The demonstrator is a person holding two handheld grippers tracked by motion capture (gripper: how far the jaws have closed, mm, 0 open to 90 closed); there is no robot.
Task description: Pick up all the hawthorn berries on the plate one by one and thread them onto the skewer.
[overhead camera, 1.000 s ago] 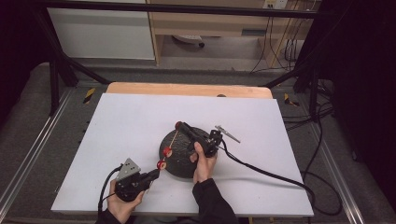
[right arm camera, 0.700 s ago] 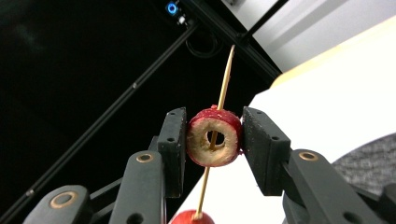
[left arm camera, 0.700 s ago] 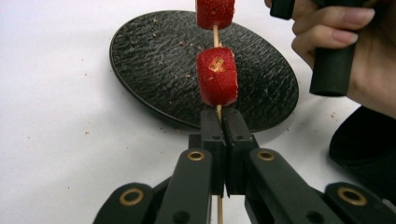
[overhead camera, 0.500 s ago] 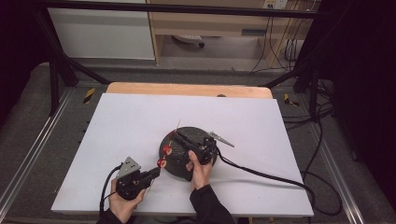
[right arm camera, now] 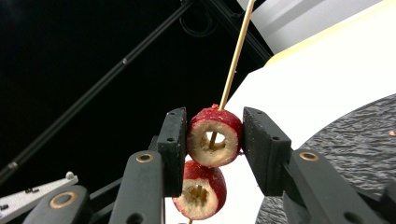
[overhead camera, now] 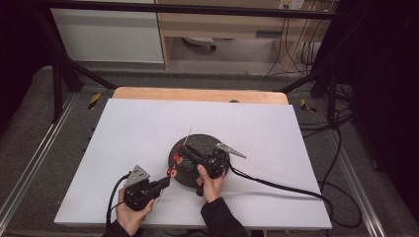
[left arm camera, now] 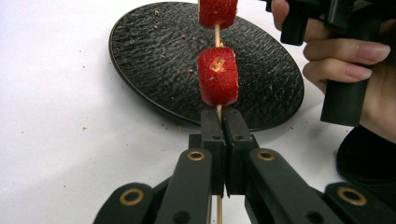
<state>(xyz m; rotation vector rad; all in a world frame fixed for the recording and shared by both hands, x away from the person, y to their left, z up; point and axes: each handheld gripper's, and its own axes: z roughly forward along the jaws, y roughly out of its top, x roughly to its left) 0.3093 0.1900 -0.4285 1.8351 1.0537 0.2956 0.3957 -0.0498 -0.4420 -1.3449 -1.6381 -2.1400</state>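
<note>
A thin wooden skewer (overhead camera: 185, 140) carries two red cored fruit pieces. My left gripper (left arm camera: 219, 122) is shut on the skewer's lower end (left arm camera: 218, 111), just below the lower fruit piece (left arm camera: 218, 77). In the high view the left gripper (overhead camera: 165, 180) sits off the near left rim of the round black plate (overhead camera: 207, 143). My right gripper (right arm camera: 214, 140) is shut on the upper fruit piece (right arm camera: 225, 153), a pad on each side. The second piece (right arm camera: 208, 203) hangs just beneath it. Over the plate, the right gripper (overhead camera: 181, 157) points left toward the skewer.
The plate (left arm camera: 159, 51) lies on a white table sheet (overhead camera: 138, 133) and holds only crumbs. A black cable (overhead camera: 276, 185) trails right from the right gripper. The wooden table edge (overhead camera: 197, 95) runs along the back, with dark frame rails at the sides.
The right gripper has swung left and toward the near side over the plate, ending closer to the left gripper. The left gripper has stayed in place.
</note>
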